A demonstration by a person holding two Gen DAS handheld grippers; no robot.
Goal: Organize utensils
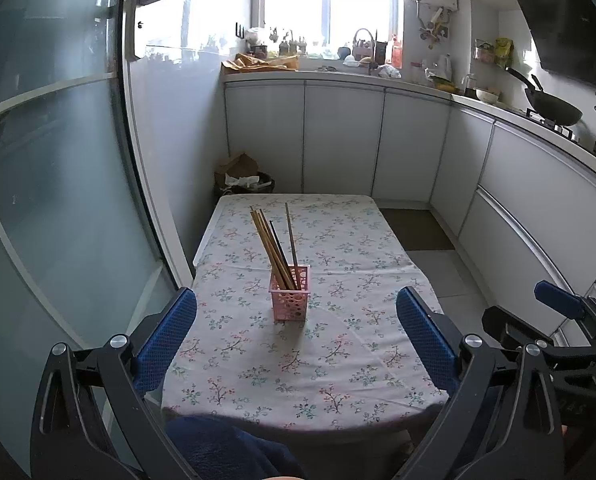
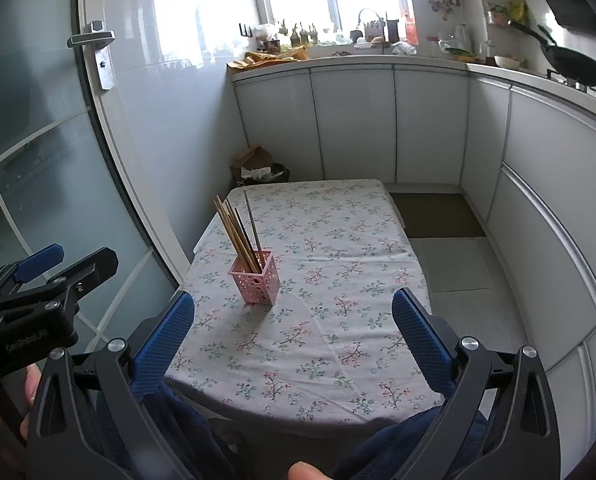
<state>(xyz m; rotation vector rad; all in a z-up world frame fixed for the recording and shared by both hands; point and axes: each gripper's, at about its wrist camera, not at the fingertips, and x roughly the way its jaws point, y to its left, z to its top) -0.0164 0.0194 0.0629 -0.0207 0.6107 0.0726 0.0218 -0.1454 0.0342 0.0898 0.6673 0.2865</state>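
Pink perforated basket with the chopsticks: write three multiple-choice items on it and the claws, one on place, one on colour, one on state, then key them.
1. Where does the pink perforated plastic basket stand?
A. on the kitchen counter
B. on the floral-clothed table
C. on the floor tiles

2. What colour are the pads of the left claw?
A. blue
B. red
C. white

3. How do the long wooden chopsticks sit?
A. flat on the cloth
B. gripped by the right claw
C. standing in the basket, leaning

Key: 1 B, the basket rests on the flowered cloth in both views. 2 A, textured blue pads show on both fingers. 3 C, their lower ends are inside the basket, their tops tilt left, and both claws are open and well short of it.
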